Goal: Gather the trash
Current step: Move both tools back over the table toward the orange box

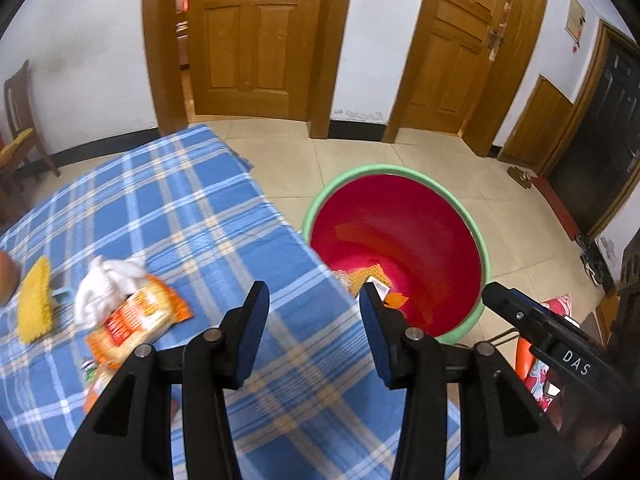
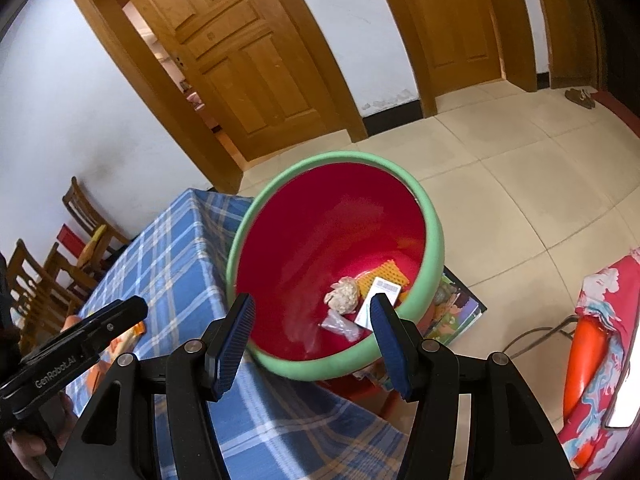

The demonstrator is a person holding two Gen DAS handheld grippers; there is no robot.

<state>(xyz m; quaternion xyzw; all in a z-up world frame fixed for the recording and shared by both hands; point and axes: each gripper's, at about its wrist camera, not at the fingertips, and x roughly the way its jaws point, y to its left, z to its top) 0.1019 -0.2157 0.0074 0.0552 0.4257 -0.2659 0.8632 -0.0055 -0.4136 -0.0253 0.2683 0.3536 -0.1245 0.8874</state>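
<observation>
A red bin with a green rim (image 1: 362,171) (image 2: 432,216) stands on the floor at the table's right edge. It holds a crumpled paper ball (image 2: 342,295), a clear wrapper (image 2: 340,326), an orange waffle-pattern packet (image 2: 386,274) and a white card (image 2: 380,300). My right gripper (image 2: 312,318) is open and empty above the bin's near rim. My left gripper (image 1: 314,304) is open and empty over the table's right edge. On the blue plaid tablecloth (image 1: 180,200), to its left, lie an orange snack wrapper (image 1: 136,320), a crumpled white tissue (image 1: 106,284) and a yellow scrubber (image 1: 34,300).
Wooden doors (image 1: 252,36) line the far wall. Wooden chairs (image 2: 52,264) stand left of the table. A colourful book (image 2: 460,308) lies on the floor under the bin. An orange seat with a patterned cover (image 2: 600,344) is at the right.
</observation>
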